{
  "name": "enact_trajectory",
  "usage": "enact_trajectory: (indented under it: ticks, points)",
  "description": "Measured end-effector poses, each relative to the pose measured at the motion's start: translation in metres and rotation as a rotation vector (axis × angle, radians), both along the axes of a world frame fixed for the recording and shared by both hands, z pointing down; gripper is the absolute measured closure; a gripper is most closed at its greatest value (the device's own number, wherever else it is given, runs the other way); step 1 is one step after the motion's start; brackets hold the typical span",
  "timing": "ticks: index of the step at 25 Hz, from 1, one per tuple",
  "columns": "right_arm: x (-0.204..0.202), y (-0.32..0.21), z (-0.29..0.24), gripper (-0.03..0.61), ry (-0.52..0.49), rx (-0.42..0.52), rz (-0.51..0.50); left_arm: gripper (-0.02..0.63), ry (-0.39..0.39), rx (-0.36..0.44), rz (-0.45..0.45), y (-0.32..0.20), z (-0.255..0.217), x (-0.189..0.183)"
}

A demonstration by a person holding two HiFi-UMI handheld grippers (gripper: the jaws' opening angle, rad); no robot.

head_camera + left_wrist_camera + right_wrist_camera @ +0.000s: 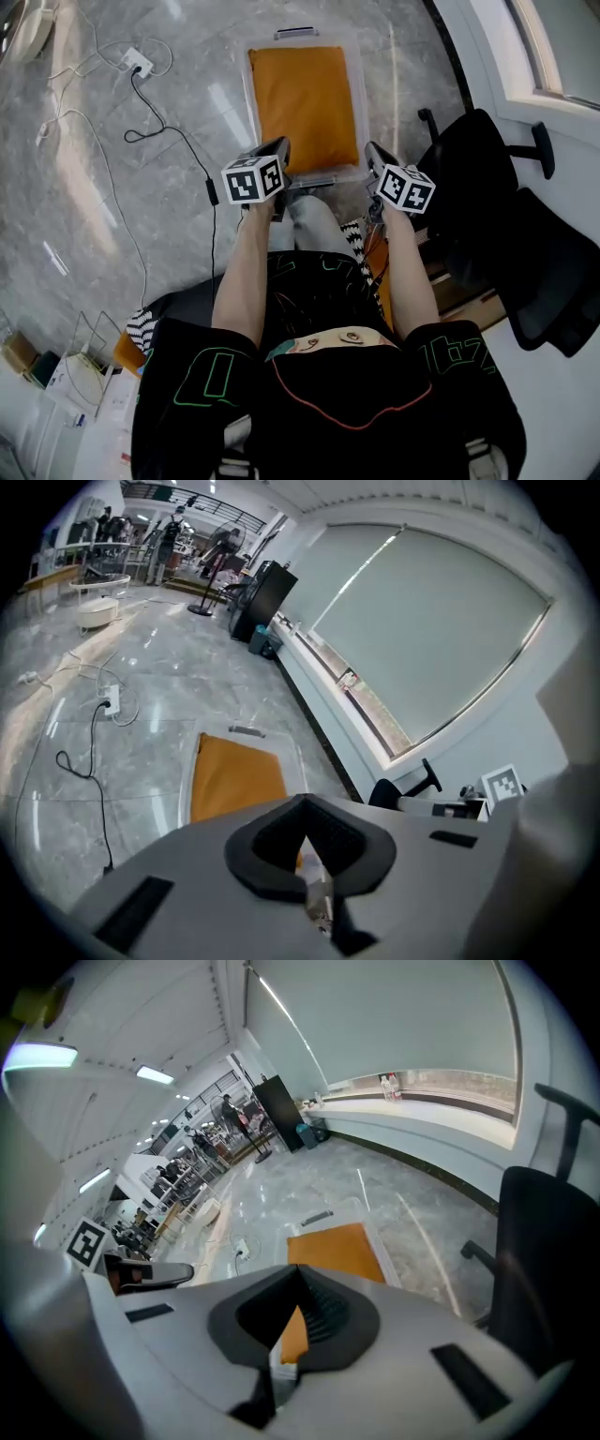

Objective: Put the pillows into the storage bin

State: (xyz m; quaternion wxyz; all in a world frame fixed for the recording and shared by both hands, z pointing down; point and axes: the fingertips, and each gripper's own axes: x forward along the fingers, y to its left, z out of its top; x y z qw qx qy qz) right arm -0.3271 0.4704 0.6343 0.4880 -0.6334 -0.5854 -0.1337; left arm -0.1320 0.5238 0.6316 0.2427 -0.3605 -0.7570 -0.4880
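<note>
A seated person holds the left hand-held gripper and the right hand-held gripper side by side over the near end of a clear storage bin on the grey marble floor. Both are clenched with nothing between their jaws. An orange pillow lies flat inside the bin. A black office chair stands just to the right.
</note>
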Motion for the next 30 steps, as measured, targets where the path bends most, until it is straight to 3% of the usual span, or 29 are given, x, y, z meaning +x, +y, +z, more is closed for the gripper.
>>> enact_trajectory:
  ticks: [4,10,15,20,25,30]
  points:
    - [0.021,-0.007,-0.028,0.575,0.054,-0.098,-0.013,0.618,-0.042,-0.025,0.081,-0.003,-0.018,-0.014]
    - [0.040,-0.024,-0.056,0.575,-0.060,-0.148,0.046,0.620,-0.032,-0.092,0.288,-0.017,-0.040,-0.025]
    - [0.046,-0.045,-0.085,0.575,-0.154,-0.218,0.228,0.620,-0.041,-0.251,0.489,-0.026,-0.074,-0.030]
    - [0.060,-0.069,-0.120,0.575,-0.252,-0.271,0.384,0.620,-0.057,-0.357,0.623,-0.032,-0.104,-0.028]
    - [0.069,-0.114,-0.150,0.575,-0.357,-0.300,0.521,0.620,-0.131,-0.449,0.779,-0.059,-0.138,-0.039]
    - [0.062,-0.187,-0.186,0.575,-0.489,-0.293,0.689,0.618,-0.282,-0.488,0.979,-0.123,-0.176,-0.080]
